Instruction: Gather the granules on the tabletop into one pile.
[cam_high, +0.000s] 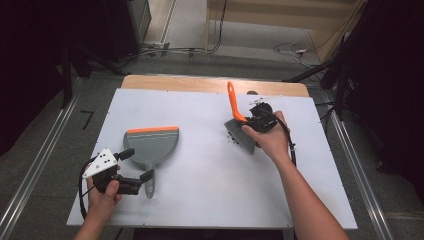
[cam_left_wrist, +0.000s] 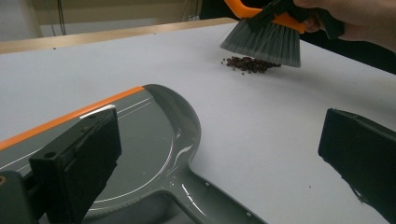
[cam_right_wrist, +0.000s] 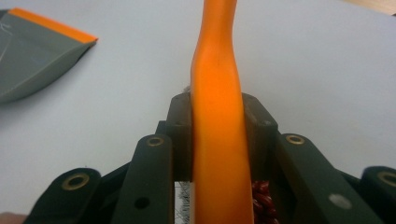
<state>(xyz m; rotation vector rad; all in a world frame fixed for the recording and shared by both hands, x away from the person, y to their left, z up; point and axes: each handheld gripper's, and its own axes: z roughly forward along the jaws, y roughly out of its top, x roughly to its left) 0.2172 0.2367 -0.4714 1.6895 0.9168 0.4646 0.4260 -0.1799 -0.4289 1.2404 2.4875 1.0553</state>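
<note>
1. The grey plastic dustpan with an orange lip (cam_left_wrist: 159, 140) is looking glossy and smooth, catching reflections;
2. the orange plastic brush handle (cam_right_wrist: 217, 116) is showing a smooth satin sheen;
3. the white tabletop (cam_high: 200, 175) is appearing matt;
4. the black gripper pads (cam_left_wrist: 88, 154) are looking dull.

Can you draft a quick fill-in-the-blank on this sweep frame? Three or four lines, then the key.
1. The right gripper is shut on the brush's ____ handle.
2. The brush bristles hang just above a small pile of dark red ____.
3. The left gripper's jaws stand ____ around the dustpan's handle.
4. The dustpan's front lip is edged in ____.

Missing words: orange; beads; open; orange
</note>
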